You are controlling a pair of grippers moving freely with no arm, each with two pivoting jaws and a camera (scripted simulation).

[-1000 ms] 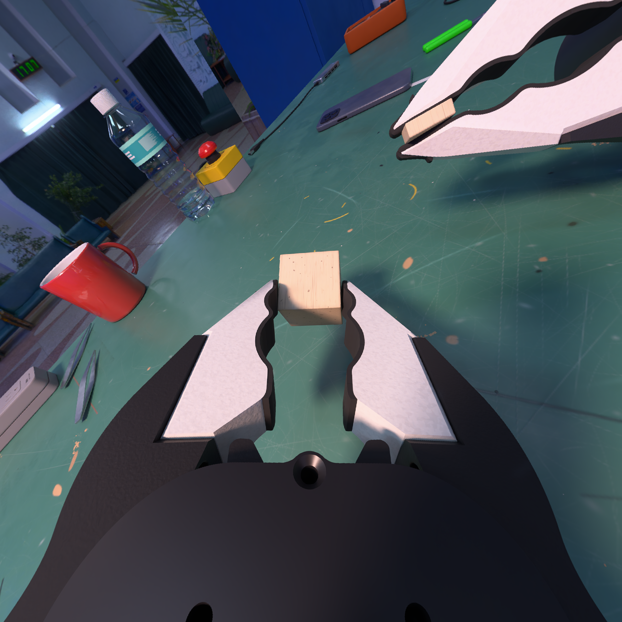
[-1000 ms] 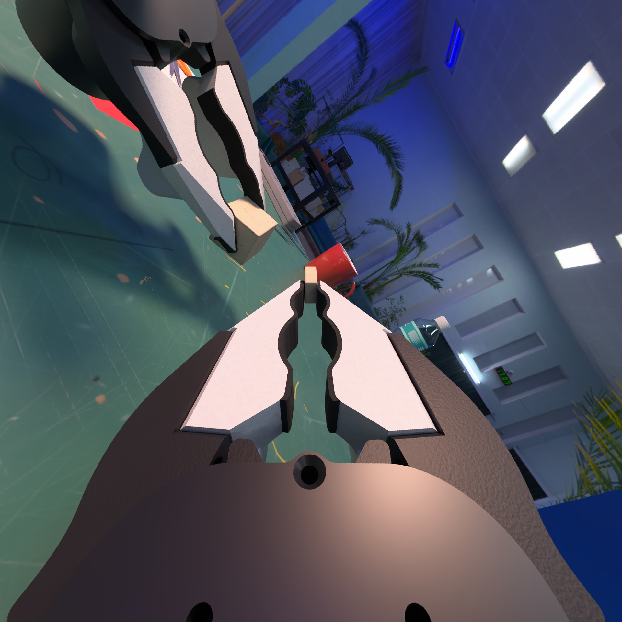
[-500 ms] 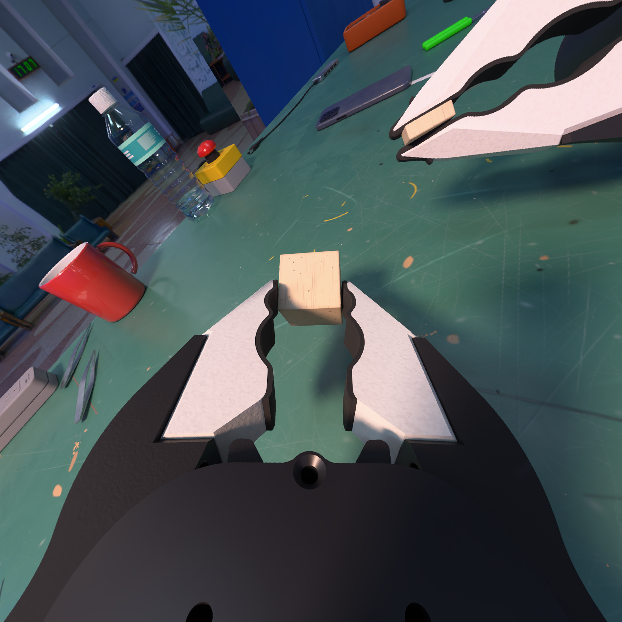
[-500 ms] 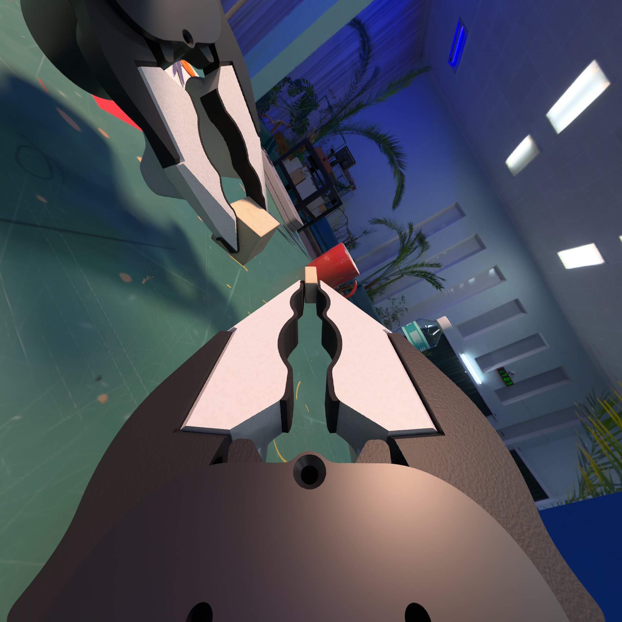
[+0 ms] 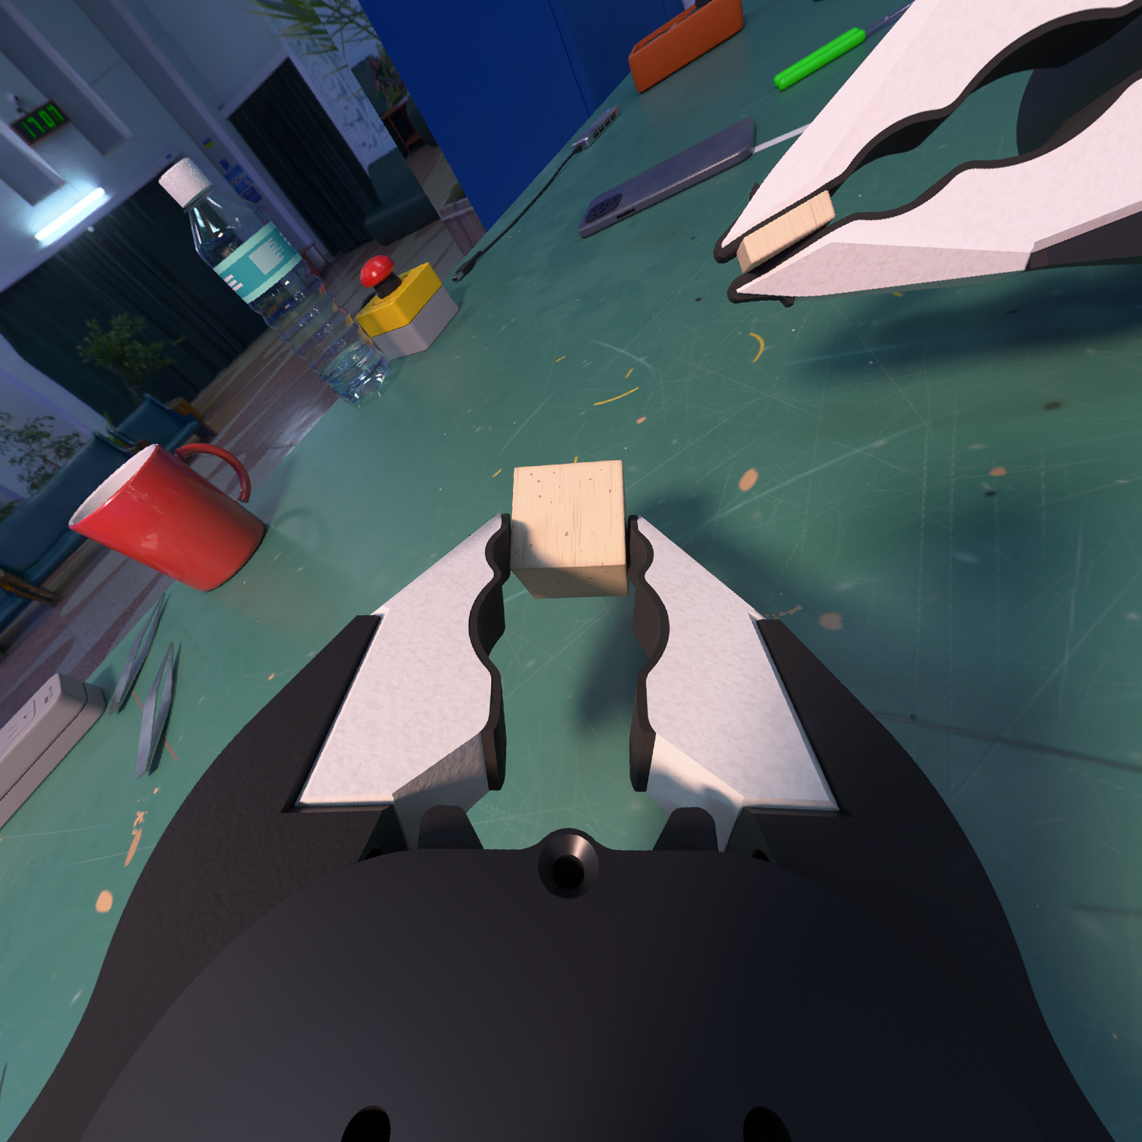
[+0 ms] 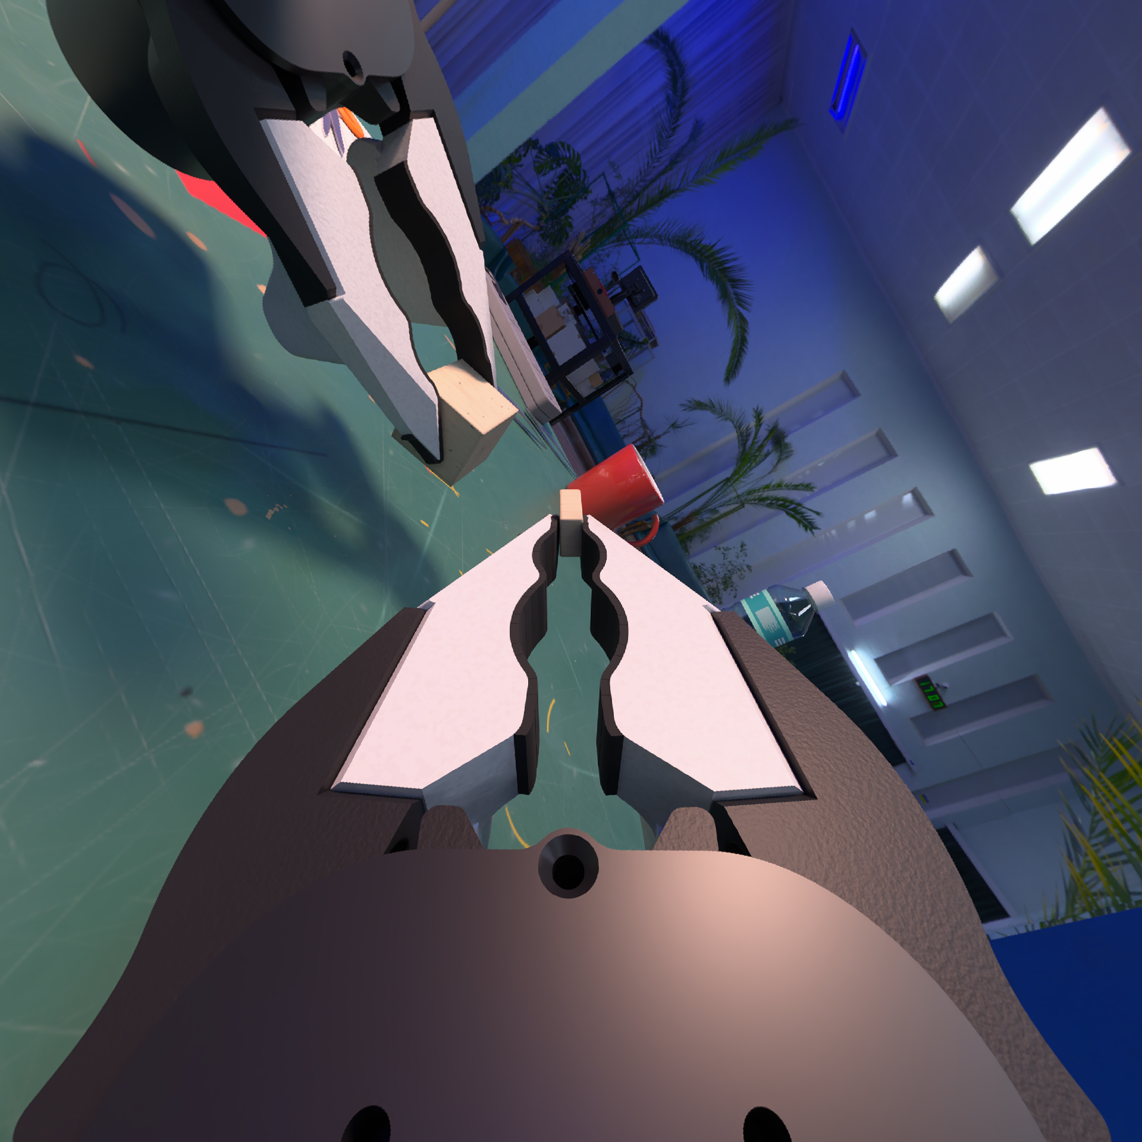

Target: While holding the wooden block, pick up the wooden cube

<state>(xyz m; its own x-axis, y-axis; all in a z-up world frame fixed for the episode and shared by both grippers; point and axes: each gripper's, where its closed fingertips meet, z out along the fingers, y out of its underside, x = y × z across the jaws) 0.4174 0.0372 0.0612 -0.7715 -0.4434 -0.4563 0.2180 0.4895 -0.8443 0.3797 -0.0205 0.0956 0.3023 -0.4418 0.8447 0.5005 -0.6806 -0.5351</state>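
Observation:
My left gripper [image 5: 570, 529] is shut on the pale wooden cube [image 5: 565, 494], gripped at its fingertips and held a little above the green mat [image 5: 896, 556], with a shadow beneath it. My right gripper [image 6: 569, 525] is shut on a thin wooden block [image 6: 570, 503], which sticks out past its fingertips. In the left wrist view the right gripper [image 5: 735, 272] hangs at the upper right with the block [image 5: 785, 230] in it. In the right wrist view the left gripper [image 6: 460, 414] shows at the upper left with the cube [image 6: 479, 405].
A red mug [image 5: 167, 519] lies on its side at the left. A water bottle [image 5: 272, 278] and a yellow box with a red button [image 5: 405, 306] stand behind it. A phone [image 5: 670, 176], orange tray [image 5: 683, 40], green marker [image 5: 819, 59] and tweezers [image 5: 151, 698] lie about.
Both grippers keep their hold. The views drift only slightly; in the right wrist view the left gripper and cube edge a little to the right.

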